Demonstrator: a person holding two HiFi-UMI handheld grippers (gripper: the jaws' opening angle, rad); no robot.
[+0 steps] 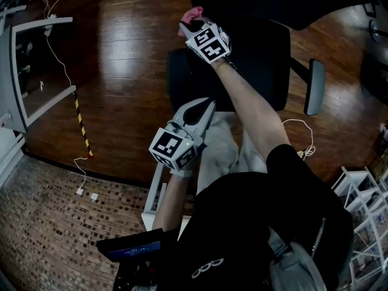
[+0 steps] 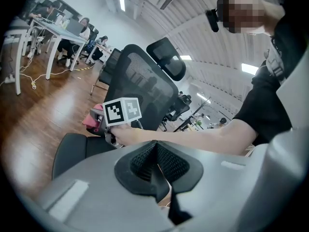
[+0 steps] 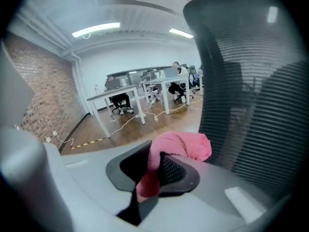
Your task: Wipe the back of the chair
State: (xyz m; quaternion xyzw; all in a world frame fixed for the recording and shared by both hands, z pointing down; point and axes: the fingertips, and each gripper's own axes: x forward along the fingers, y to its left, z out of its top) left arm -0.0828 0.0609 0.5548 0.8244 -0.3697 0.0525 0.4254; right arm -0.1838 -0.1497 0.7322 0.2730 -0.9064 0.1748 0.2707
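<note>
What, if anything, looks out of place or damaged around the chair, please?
Nothing looks damaged or spilled. The pink cloth sits clamped in the right tool beside the mesh chair back, and the left tool is shut and empty. Only loose white cables trail across the wooden floor.

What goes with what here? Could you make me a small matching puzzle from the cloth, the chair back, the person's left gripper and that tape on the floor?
Things:
1. pink cloth
2. left gripper
3. chair back
4. floor tape

Descriptions:
A. black mesh
B. yellow and black stripes
C. jaws together, nothing between them
D. pinched in the right gripper

Pairs: 1-D, 2-C, 3-A, 4-B.
</note>
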